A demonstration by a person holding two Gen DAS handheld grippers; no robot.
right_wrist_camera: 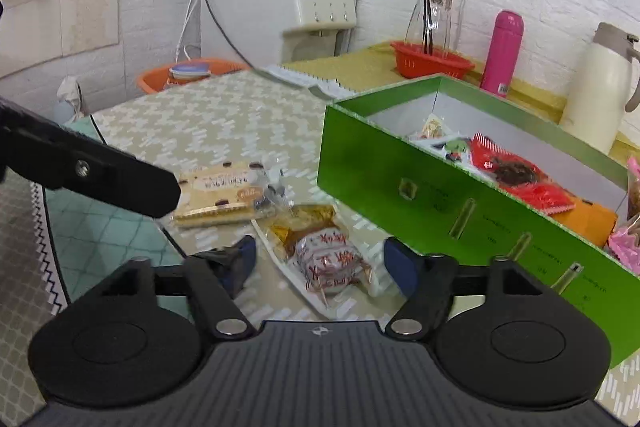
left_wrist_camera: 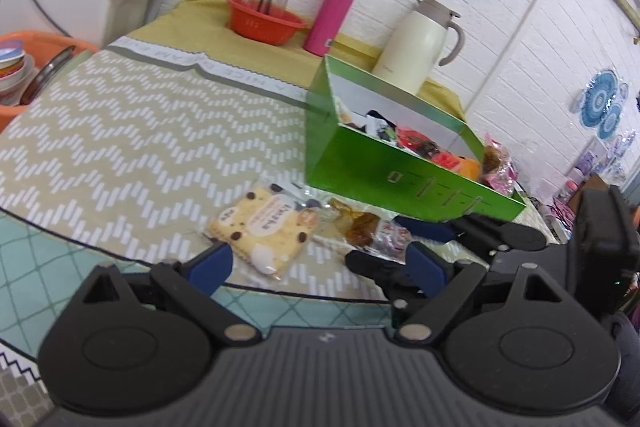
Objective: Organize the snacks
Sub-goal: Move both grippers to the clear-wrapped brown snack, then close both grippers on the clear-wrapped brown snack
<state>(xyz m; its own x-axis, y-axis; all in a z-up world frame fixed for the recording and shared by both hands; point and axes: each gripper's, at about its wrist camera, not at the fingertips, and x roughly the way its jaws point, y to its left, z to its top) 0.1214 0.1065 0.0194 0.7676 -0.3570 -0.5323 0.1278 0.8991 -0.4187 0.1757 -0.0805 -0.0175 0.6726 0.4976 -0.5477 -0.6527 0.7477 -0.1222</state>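
Currently spread wide, holding nothing: left gripper (left_wrist_camera: 320,263) near cookie pack (left_wrist_camera: 262,227), right gripper (right_wrist_camera: 320,263) straddling wrapped snack (right_wrist_camera: 326,261) beside green box (right_wrist_camera: 400,171).

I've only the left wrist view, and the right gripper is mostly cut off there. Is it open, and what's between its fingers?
Observer: Right gripper is open; a red-and-white wrapped snack lies between its pads, not pressed.
Operator: Anything beside it?
Observer: A cookie pack just beyond, a finger of the left gripper across its left end.
Operator: Room in the box?
Observer: Packets crowd its right end; the left end looks bare.
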